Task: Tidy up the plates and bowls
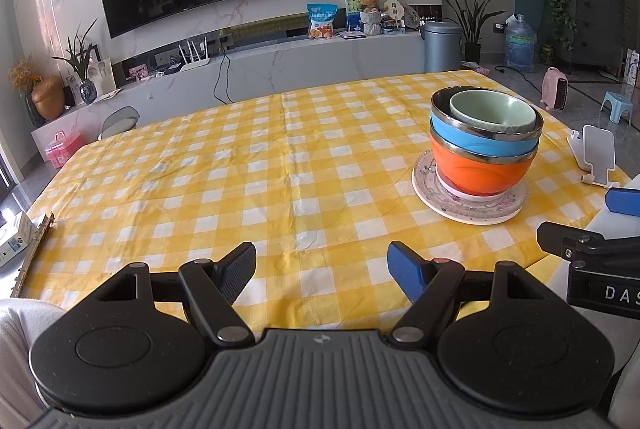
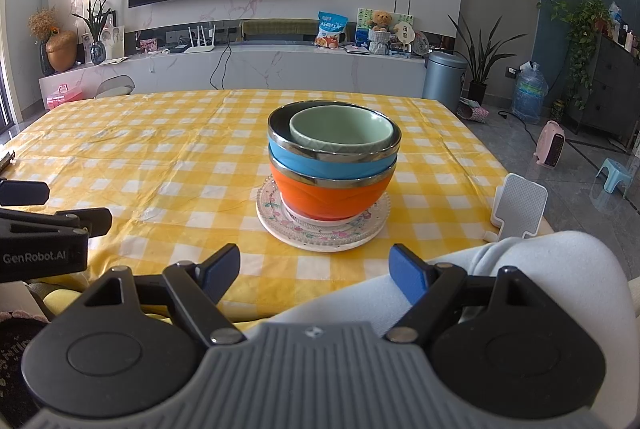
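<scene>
Both tools spread wide and empty, right gripper [image 2: 314,271] and left gripper [image 1: 321,267] at near table edge; ahead of right tool, green bowl [image 2: 341,129] nested in blue bowl [image 2: 332,165], orange bowl [image 2: 330,199], on floral plate [image 2: 324,235]; stacking apparently complete, nothing visibly left.

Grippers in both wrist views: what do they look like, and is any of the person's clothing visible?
The left gripper and right gripper match: black linkage arms, round black discs, a ribbed grey body. Each has one black-looking and one blue finger pad. Side-on, one reads "GenRobot.AI", the other "DAS". A pale blue sleeve shows. No cables visible.
</scene>
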`<state>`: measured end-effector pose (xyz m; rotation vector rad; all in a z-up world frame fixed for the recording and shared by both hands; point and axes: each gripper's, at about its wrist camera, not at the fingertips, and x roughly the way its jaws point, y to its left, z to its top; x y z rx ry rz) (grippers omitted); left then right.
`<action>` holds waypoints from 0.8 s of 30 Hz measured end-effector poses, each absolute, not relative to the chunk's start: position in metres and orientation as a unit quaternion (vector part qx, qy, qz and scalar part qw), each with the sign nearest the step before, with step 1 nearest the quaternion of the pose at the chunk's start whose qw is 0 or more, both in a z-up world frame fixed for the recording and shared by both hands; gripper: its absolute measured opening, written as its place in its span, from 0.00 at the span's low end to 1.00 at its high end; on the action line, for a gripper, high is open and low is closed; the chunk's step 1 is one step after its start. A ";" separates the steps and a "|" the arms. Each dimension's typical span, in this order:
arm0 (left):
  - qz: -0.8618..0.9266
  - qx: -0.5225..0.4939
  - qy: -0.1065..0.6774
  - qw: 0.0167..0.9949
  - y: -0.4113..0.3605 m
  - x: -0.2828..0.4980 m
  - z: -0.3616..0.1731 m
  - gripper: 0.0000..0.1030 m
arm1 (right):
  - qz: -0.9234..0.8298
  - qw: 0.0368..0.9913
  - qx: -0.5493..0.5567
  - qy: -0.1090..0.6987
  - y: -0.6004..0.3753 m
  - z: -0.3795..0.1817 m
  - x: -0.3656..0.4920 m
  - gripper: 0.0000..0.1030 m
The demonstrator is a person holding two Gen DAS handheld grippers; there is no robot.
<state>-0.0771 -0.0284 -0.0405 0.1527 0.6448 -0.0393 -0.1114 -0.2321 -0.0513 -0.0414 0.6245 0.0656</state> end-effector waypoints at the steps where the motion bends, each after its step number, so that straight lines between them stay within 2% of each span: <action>1: -0.019 0.075 0.316 0.945 -0.028 -0.077 -0.041 0.85 | 0.032 0.951 -0.021 0.307 -0.232 -0.051 -0.112 0.78; 24: -0.017 0.074 0.318 0.945 -0.025 -0.078 -0.040 0.85 | 0.032 0.951 -0.021 0.307 -0.232 -0.052 -0.111 0.78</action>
